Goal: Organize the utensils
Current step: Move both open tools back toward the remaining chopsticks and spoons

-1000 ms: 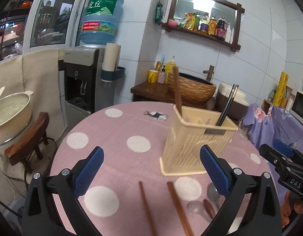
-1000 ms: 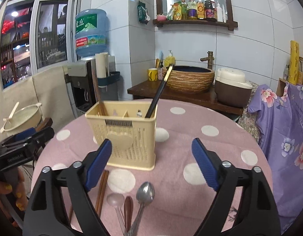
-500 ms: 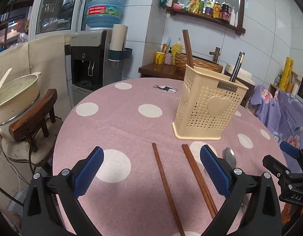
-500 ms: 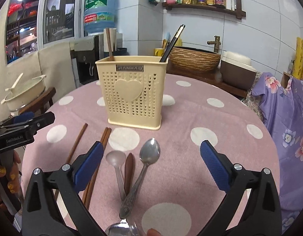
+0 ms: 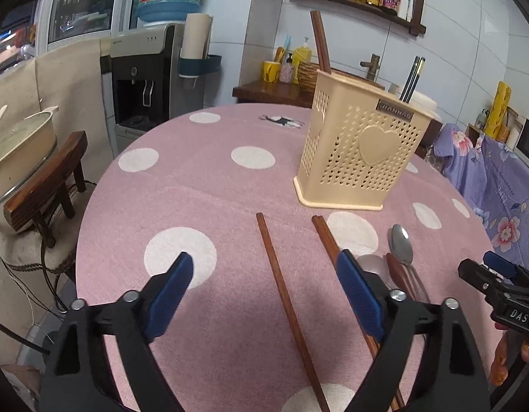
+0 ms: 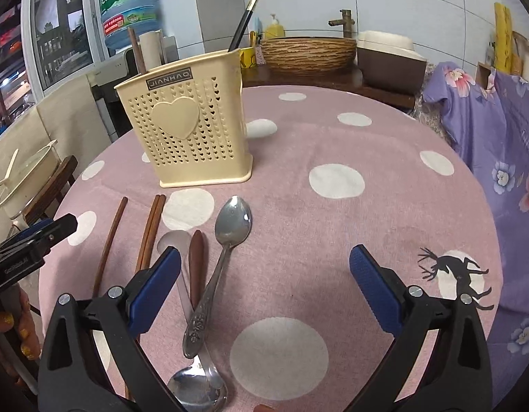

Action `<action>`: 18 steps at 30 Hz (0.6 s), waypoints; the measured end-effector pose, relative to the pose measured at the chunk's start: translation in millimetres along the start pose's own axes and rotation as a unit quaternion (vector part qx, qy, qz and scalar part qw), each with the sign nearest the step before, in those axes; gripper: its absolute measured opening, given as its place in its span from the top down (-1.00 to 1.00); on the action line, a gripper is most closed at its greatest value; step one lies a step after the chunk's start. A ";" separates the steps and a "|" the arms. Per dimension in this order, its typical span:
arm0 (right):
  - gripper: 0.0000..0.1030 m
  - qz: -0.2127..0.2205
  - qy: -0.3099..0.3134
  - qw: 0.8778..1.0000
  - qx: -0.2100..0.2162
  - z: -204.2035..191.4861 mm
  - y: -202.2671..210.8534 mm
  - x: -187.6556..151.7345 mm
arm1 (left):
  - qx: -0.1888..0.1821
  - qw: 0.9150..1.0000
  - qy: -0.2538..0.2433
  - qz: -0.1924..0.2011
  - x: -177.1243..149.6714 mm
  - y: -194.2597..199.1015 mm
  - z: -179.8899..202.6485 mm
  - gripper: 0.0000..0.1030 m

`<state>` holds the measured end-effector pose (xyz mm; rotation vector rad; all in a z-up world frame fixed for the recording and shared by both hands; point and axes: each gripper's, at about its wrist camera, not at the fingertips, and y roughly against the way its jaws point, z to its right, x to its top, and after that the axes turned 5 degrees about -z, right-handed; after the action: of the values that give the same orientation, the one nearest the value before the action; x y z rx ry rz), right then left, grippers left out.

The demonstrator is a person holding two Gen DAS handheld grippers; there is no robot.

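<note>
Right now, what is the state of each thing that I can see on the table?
Left hand-held gripper: open, closing, single chopstick between the jaws.
Right hand-held gripper: open, empty.
Utensil holder: upright, chopsticks inside.
Chopstick pair: flat.
Metal spoon: flat.

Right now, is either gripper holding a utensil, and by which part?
Nothing is held. The left gripper, jaws just closing, straddles a single chopstick untouched; the right gripper is open.

Table [image 6: 384, 158]: holder [image 6: 192, 127], chopsticks [image 6: 149, 233], spoons [image 6: 230, 237].
</note>
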<state>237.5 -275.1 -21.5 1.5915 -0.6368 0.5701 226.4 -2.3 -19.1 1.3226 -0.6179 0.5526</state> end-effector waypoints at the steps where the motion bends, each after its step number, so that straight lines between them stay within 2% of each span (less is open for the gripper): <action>1: -0.89 -0.005 -0.001 1.000 -0.004 0.6 -2.5 -1.0 | 0.002 1.000 -0.003 -0.009 -1.1 -4.5 0.7 -0.42; 3: -0.89 -0.016 -0.005 1.000 -0.005 2.6 -7.7 -2.4 | 0.002 1.000 -0.004 -0.030 -3.9 -14.2 2.7 -0.20; 5: -0.89 -0.023 -0.005 1.000 -0.005 4.4 -11.7 -2.3 | -0.002 0.999 -0.003 -0.044 -5.2 -21.2 3.9 -0.10; 10: -0.88 -0.025 0.004 0.999 -0.019 3.5 -14.9 -0.6 | 0.002 0.998 -0.011 -0.057 -2.7 -34.0 9.7 -0.02; 18: -0.87 -0.023 0.011 0.999 -0.022 -0.3 -14.5 -1.8 | 0.008 0.996 -0.017 -0.090 12.0 -63.9 15.0 0.34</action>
<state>246.2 -273.6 -33.1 1.5537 -0.5906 0.5346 277.4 -27.4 -54.1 1.3891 -0.5175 0.3897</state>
